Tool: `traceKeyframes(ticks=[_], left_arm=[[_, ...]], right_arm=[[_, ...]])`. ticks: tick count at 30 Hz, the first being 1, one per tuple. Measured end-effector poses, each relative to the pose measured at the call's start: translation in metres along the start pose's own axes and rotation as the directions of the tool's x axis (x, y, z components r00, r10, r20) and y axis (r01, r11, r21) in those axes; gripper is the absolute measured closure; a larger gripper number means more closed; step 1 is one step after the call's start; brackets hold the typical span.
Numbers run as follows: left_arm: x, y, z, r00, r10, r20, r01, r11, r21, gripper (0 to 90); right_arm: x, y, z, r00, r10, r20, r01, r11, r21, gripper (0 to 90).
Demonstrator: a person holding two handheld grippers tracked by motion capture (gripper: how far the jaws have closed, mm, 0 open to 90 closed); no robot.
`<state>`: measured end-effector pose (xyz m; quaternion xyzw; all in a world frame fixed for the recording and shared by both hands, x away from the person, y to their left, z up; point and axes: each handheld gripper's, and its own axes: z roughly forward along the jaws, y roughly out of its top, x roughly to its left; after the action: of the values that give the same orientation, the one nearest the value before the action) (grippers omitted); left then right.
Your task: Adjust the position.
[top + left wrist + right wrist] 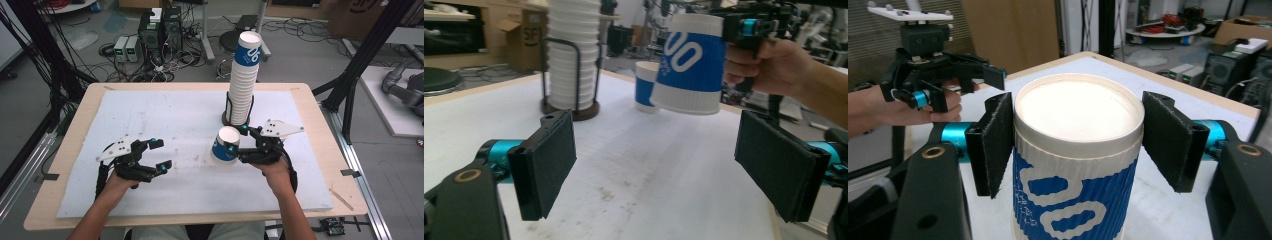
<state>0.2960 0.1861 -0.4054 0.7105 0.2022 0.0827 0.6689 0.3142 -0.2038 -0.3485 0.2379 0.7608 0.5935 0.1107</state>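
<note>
A blue-and-white paper cup [223,145] hangs upside down, base up, just above the white mat, with my right gripper [236,140] shut on its sides. In the right gripper view both black pads [997,142] press against the cup [1075,190] just under its base rim. A tall stack of the same cups [242,82] stands in a black wire holder [228,112] right behind it. My left gripper [161,154] hovers open and empty over the mat's left half. In the left gripper view, its jaws [654,165] stand wide apart, facing the held cup [689,65].
Another blue cup [644,92] stands on the mat beyond the held one, to the right of the stack [572,55]. The white mat [165,120] covers a wooden table [75,130]. Computers and cables [155,40] lie on the floor behind.
</note>
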Motion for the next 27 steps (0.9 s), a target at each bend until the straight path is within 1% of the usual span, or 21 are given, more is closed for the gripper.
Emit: traceKeyframes(ticks=[2,5,7,9,11,14,17,19,23,27], left_arm=[[-0.003,0.001,0.006,0.9997,0.012,0.019,-0.012,0.9999,0.007,16.6],[-0.006,0.003,0.013,0.999,0.024,0.037,-0.025,0.9995,0.018,16.3],[-0.007,0.004,0.017,0.9984,0.026,0.051,-0.027,0.9995,0.017,16.2],[-0.008,0.005,0.022,0.9978,0.025,0.061,-0.026,0.9995,0.019,16.2],[-0.009,0.006,0.028,0.9966,0.022,0.079,-0.024,0.9995,0.021,16.1],[-0.011,0.007,0.038,0.9932,0.023,0.115,-0.027,0.999,0.035,16.1],[-0.013,0.008,0.048,0.9896,0.026,0.141,-0.033,0.9985,0.044,16.1],[-0.014,0.008,0.054,0.9872,0.022,0.158,-0.029,0.9986,0.045,16.1],[-0.016,0.008,0.062,0.9844,0.018,0.175,-0.027,0.9985,0.047,16.1],[-0.018,0.007,0.068,0.9799,0.017,0.199,-0.028,0.9984,0.049,16.1]], right_arm=[[0.001,0.0,0.002,0.9999,-0.007,-0.009,0.007,1.0,0.002,32.8],[0.002,0.0,0.005,0.9995,-0.008,-0.032,0.008,1.0,0.005,32.8],[0.004,-0.001,0.008,0.9988,-0.015,-0.046,0.015,0.9998,0.009,32.8],[0.007,-0.002,0.011,0.9975,-0.012,-0.069,0.012,0.9999,0.007,32.9],[0.01,-0.001,0.013,0.9959,-0.019,-0.089,0.02,0.9998,0.005,32.9],[0.013,-0.001,0.015,0.9927,-0.028,-0.117,0.027,0.9996,-0.008,32.9],[0.016,-0.001,0.017,0.9899,-0.035,-0.138,0.034,0.9994,-0.009,32.9],[0.017,-0.001,0.018,0.9872,-0.036,-0.155,0.034,0.9993,-0.015,32.9],[0.018,-0.002,0.018,0.983,-0.038,-0.179,0.033,0.9989,-0.032,33.0],[0.019,-0.002,0.018,0.9747,-0.034,-0.221,0.021,0.9978,-0.063,33.1]])
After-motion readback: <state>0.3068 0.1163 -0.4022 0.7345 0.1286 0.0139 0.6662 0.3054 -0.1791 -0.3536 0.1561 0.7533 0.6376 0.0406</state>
